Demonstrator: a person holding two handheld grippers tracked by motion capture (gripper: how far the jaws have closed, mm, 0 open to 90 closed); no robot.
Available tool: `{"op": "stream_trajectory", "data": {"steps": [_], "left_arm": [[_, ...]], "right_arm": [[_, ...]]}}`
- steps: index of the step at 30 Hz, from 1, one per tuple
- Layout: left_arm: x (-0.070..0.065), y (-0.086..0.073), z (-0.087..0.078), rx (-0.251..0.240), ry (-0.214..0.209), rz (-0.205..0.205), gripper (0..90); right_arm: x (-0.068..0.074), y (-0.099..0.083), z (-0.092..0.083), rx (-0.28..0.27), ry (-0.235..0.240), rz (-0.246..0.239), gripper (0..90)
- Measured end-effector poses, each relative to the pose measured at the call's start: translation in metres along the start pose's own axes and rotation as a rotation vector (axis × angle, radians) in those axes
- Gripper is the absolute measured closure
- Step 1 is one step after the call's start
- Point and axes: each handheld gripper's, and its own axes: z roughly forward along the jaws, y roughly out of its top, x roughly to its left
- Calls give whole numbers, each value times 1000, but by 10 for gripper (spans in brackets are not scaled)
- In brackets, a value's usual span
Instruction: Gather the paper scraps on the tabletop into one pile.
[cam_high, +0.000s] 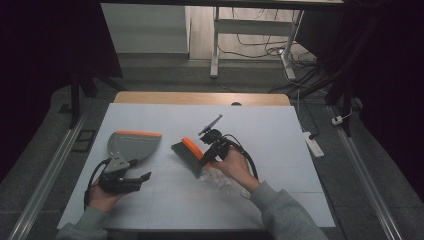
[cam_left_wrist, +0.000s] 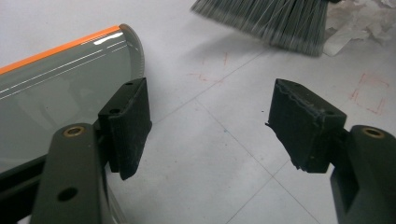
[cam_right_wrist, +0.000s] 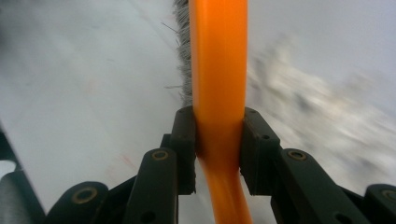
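A grey dustpan (cam_high: 134, 143) with an orange lip lies on the white table cover, left of centre. My left gripper (cam_high: 139, 172) hovers just in front of it, open, with nothing between its jaws. In the left gripper view the dustpan (cam_left_wrist: 56, 79) sits beside the left jaw of this gripper (cam_left_wrist: 210, 126). A hand brush (cam_high: 189, 152) with an orange handle and grey bristles is at the centre, tilted. My right gripper (cam_high: 214, 147) is shut on its handle (cam_right_wrist: 218, 84), as the right gripper view (cam_right_wrist: 218, 140) shows. Crumpled white scraps (cam_high: 216, 176) lie under the brush.
The white table cover (cam_high: 285, 150) has bare room at the right and along the near edge. A wooden strip (cam_high: 200, 98) marks the far edge. A white power strip (cam_high: 313, 142) lies just off the right side. Faint red marks (cam_left_wrist: 369, 91) are drawn on the cover.
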Motion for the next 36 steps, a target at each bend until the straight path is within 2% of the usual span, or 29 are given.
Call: {"op": "stream_trajectory", "data": {"steps": [3, 5, 10, 12, 15, 18, 22, 27, 30, 33, 36], "left_arm": [[0, 0, 1, 2, -1, 2, 303], [-1, 0, 1, 6, 1, 3, 303], [-1, 0, 1, 7, 2, 2, 303], [-1, 0, 2, 9, 3, 2, 303], [-1, 0, 1, 8, 3, 3, 303], [-1, 0, 1, 5, 4, 1, 303], [-1, 0, 1, 7, 3, 3, 303], [-2, 1, 2, 10, 4, 5, 303], [-2, 2, 4, 13, 4, 5, 303], [-3, 2, 4, 16, 3, 8, 303], [-4, 2, 4, 15, 3, 12, 302]], "right_arm": [[-9, -8, -9, -19, -15, 18, 694], [-11, -13, -15, -48, 4, 28, 694], [-2, -20, -41, -142, 42, -12, 694], [-1, -23, -54, -175, 41, -32, 694], [-4, -31, -75, -201, 35, -56, 694], [-8, -44, -91, -202, 34, -78, 694], [-14, -69, -101, -164, 36, -104, 695], [-18, -102, -97, -83, 26, -150, 695], [-10, -114, -88, -29, 33, -214, 694], [3, -117, -72, 31, 47, -299, 694], [15, -113, -54, 98, 8, -375, 694]]}}
